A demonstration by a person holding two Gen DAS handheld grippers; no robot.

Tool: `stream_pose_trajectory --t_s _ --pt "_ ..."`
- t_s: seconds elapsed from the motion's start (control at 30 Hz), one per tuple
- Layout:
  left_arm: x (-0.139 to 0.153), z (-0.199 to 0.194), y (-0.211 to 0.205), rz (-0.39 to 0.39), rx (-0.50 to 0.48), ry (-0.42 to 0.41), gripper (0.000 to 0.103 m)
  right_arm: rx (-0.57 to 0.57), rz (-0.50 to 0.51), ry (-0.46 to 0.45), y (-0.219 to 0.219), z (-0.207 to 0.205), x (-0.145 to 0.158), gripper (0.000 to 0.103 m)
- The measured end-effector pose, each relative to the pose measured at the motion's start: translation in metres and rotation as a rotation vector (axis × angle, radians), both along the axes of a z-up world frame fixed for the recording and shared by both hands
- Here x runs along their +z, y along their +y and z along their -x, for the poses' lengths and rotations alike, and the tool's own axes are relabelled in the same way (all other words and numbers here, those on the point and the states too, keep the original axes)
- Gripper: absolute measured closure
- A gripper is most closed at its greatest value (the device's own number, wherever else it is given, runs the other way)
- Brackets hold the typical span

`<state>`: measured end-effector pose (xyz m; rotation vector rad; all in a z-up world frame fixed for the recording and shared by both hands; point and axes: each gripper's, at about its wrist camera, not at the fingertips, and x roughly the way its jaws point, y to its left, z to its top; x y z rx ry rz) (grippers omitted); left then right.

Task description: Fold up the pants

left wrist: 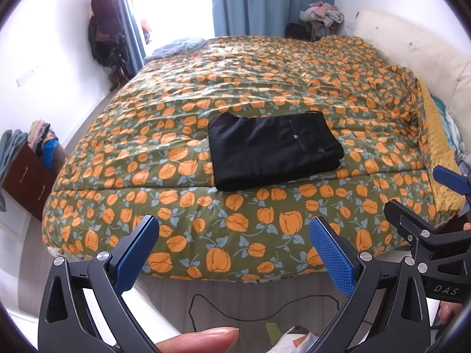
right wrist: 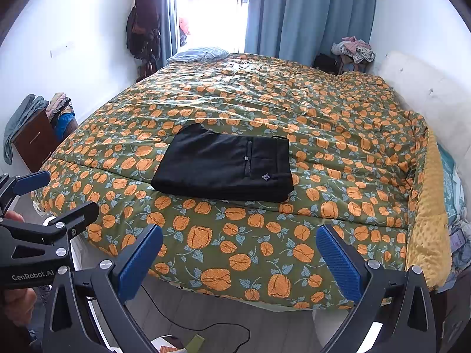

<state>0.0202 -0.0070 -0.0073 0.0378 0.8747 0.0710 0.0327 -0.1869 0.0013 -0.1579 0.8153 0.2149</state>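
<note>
The black pants (left wrist: pixel 273 150) lie folded into a compact rectangle on the flowered quilt (left wrist: pixel 206 94) near the bed's front edge; they also show in the right wrist view (right wrist: pixel 226 164), back pocket facing up. My left gripper (left wrist: pixel 234 250) is open and empty, held back from the bed over the floor. My right gripper (right wrist: pixel 240 256) is open and empty, also short of the bed's edge. The right gripper shows at the right edge of the left wrist view (left wrist: pixel 424 206), and the left gripper at the left edge of the right wrist view (right wrist: pixel 59 197).
A cream headboard (left wrist: pixel 412 44) runs along the right. A brown dresser (left wrist: pixel 26 176) with piled clothes stands at the left. Blue curtains (right wrist: pixel 309 14) and a bright window are behind the bed. A black cable (left wrist: pixel 235 309) lies on the floor below.
</note>
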Motion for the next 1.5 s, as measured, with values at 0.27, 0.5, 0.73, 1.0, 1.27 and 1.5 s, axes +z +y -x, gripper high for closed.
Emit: stream_pose_trajectory --t_s 0.27,0.5,0.73,1.0,1.27,1.5 --pt "0.000 0.000 0.000 0.000 -0.003 0.001 0.001 0.008 0.003 -0.002 0.003 0.000 0.000 0.000" --pt "-0.003 -0.002 0.000 0.000 0.000 0.013 0.001 0.003 0.000 0.002 0.001 -0.002 0.000 0.000" --pt "-0.005 -0.003 0.002 0.002 0.003 0.022 0.001 -0.003 -0.008 -0.005 -0.002 -0.005 0.000 0.000" --pt "-0.008 -0.005 0.002 0.000 0.004 0.027 0.001 -0.010 -0.009 0.004 -0.002 -0.007 -0.002 0.000" --pt "-0.009 -0.005 0.001 -0.001 0.003 0.028 0.001 -0.015 -0.014 0.004 -0.003 -0.008 -0.003 0.000" --pt "-0.011 -0.004 0.002 -0.004 0.000 0.024 0.001 -0.025 -0.018 0.006 -0.004 -0.007 -0.005 0.000"
